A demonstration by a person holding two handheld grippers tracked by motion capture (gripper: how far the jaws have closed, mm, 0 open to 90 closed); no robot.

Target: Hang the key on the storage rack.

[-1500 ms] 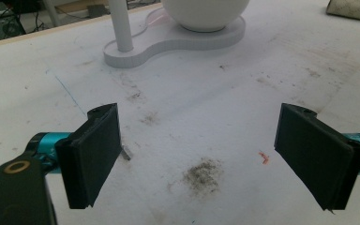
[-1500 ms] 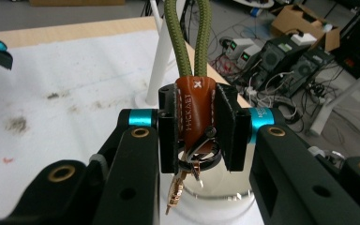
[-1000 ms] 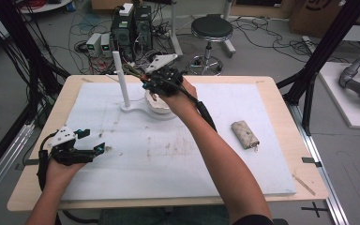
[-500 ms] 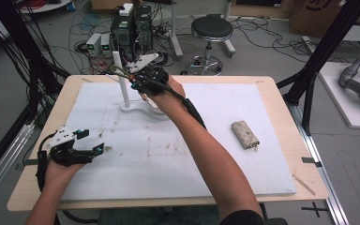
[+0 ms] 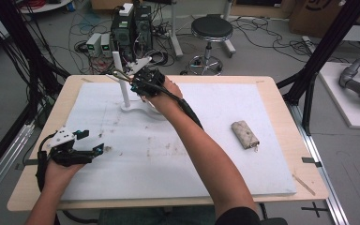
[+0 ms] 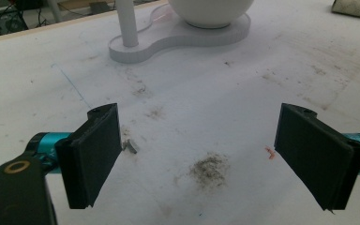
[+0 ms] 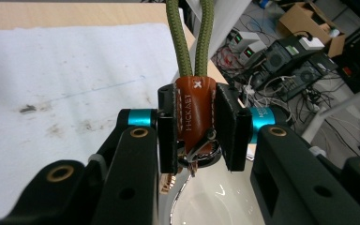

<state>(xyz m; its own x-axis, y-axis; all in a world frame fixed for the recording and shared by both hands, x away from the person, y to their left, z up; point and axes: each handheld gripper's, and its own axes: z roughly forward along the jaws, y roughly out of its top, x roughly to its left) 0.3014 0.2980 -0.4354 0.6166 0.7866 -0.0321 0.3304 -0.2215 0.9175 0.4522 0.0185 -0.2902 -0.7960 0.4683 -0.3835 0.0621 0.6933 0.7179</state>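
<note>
Two jaws of the right gripper (image 7: 194, 133) are clamping the keychain's (image 7: 194, 117) stiff brown leather tab, the surest hold; its light green cord loop (image 7: 187, 37) is flopping softly. Left gripper (image 6: 206, 154) is resting with jaws apart.

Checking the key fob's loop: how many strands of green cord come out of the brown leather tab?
2: side by side, the green cord strands rise from the top of the leather tab, which the right gripper clamps; their upper ends are cut off.
</note>
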